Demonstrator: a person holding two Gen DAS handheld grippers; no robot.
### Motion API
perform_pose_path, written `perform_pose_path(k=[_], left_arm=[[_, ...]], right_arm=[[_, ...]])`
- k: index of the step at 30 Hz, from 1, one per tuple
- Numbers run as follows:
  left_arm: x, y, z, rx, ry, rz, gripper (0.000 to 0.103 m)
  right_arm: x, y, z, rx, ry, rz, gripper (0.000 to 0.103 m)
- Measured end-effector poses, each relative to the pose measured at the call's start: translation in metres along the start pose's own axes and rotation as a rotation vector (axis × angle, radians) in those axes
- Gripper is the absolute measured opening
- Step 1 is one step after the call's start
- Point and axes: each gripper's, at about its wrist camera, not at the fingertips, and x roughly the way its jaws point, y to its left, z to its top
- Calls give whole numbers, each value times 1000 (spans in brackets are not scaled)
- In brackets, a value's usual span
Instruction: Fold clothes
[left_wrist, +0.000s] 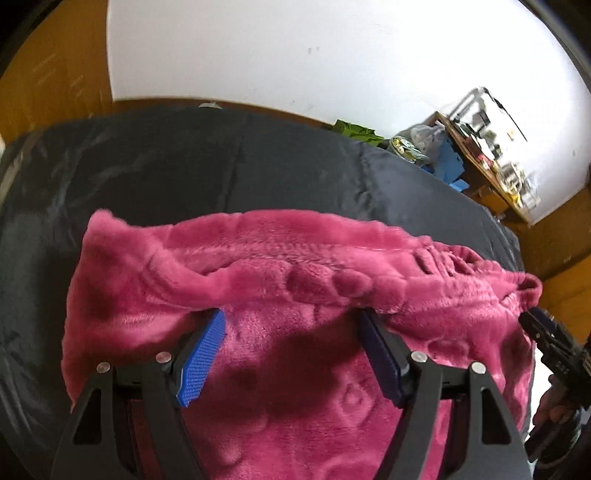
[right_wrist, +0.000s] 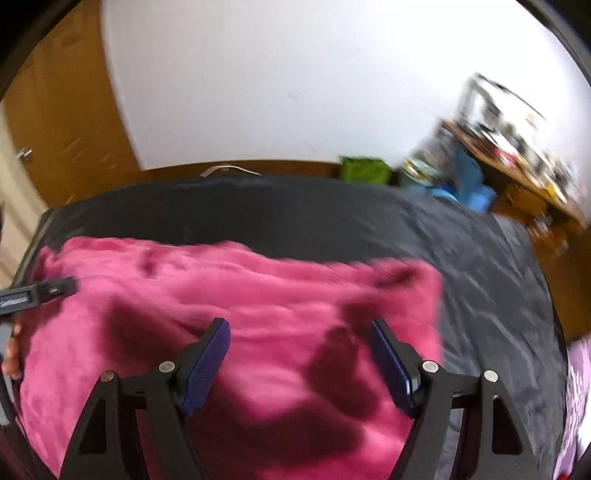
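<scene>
Pink fleece garment (left_wrist: 295, 332) is spread under both tongs, left tongs (left_wrist: 291, 325) and right tongs (right_wrist: 301, 332), whose jaws are held apart over it, nothing clamped; it is laid on a dark-covered surface (left_wrist: 184, 166)

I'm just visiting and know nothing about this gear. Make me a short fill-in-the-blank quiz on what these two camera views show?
1. The fluffy garment lying under both grippers is coloured ____.
2. It lies on a dark ____ sheet.
3. The left gripper has its jaws ____, with nothing clamped between them.
4. The wall behind the bed is coloured ____.

Missing words: pink; grey; open; white
</scene>
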Motion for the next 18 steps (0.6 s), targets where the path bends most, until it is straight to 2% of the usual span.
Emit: perform_pose_path(k=[3, 6, 9, 13, 18], left_arm=[[3, 1, -1, 1, 1, 7, 78], [5, -4, -2, 23, -6, 27, 78], [0, -10, 1, 38, -12, 11, 78], [5, -7, 1, 35, 1, 21, 78], [10, 9, 1, -14, 3, -6, 78]], right_arm=[[3, -29, 0, 58, 31, 24, 79], [0, -32, 3, 28, 28, 73, 79], [4, -26, 1, -11, 47, 103, 79], [33, -16, -2, -53, 130, 35, 79], [49, -31, 0, -14, 122, -74, 81]])
